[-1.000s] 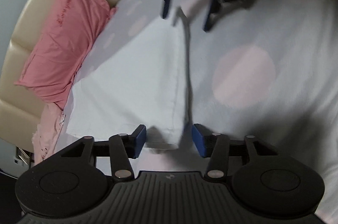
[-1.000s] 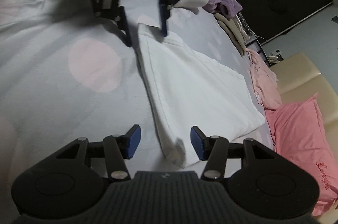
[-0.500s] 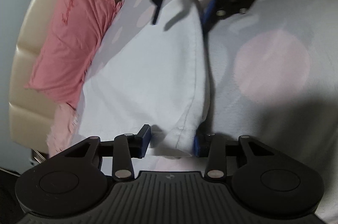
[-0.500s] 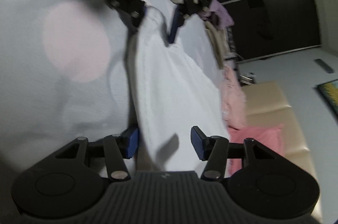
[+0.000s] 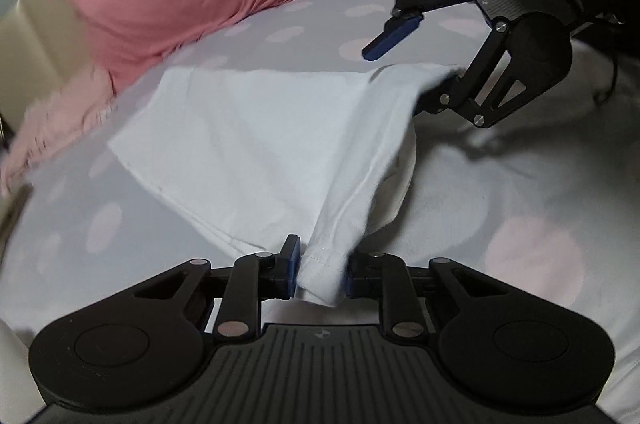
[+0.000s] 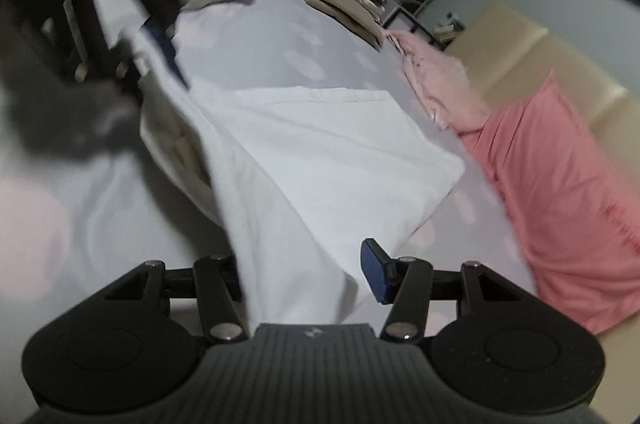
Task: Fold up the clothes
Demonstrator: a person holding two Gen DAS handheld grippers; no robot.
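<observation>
Now the left gripper [image 5: 320, 270] is closing on the hem corner of the white garment [image 5: 256, 128], which has lifted off the bed [image 5: 520, 192], while the right gripper [image 6: 308, 274] straddles the opposite corner, jaws half open, so the fold can begin.

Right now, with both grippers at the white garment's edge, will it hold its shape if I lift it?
Probably not. The white garment already drapes and creases between the closing left gripper and the right gripper, so it looks floppy. It seems thin and light. The unlifted part would likely drag over the spotted sheet.
</observation>
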